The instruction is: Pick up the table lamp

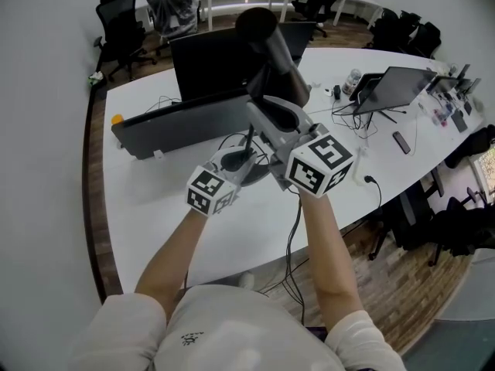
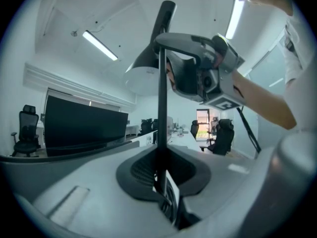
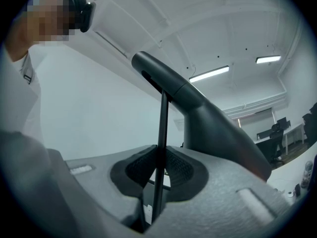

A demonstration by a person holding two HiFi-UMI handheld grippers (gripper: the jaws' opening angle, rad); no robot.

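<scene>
The table lamp [image 1: 271, 45] is dark, with a long cone head on a thin black stem. In the head view it hangs over the white table [image 1: 155, 215], and both grippers have hold of the stem. My left gripper [image 1: 249, 154] is shut on the stem low down. My right gripper [image 1: 272, 113] is shut on it higher up, just under the head. In the left gripper view the stem [image 2: 161, 113] rises from between the pads of the left gripper [image 2: 162, 175], and the right gripper [image 2: 203, 71] shows above. In the right gripper view the stem [image 3: 162, 133] is pinched in the right gripper [image 3: 157, 182].
A black monitor [image 1: 213, 60] stands behind the lamp, with a long grey unit [image 1: 178, 122] lying in front of it. At the right are an open laptop [image 1: 398, 83], a bottle [image 1: 353, 79] and cables [image 1: 371, 180]. Office chairs [image 1: 120, 22] stand at the far side.
</scene>
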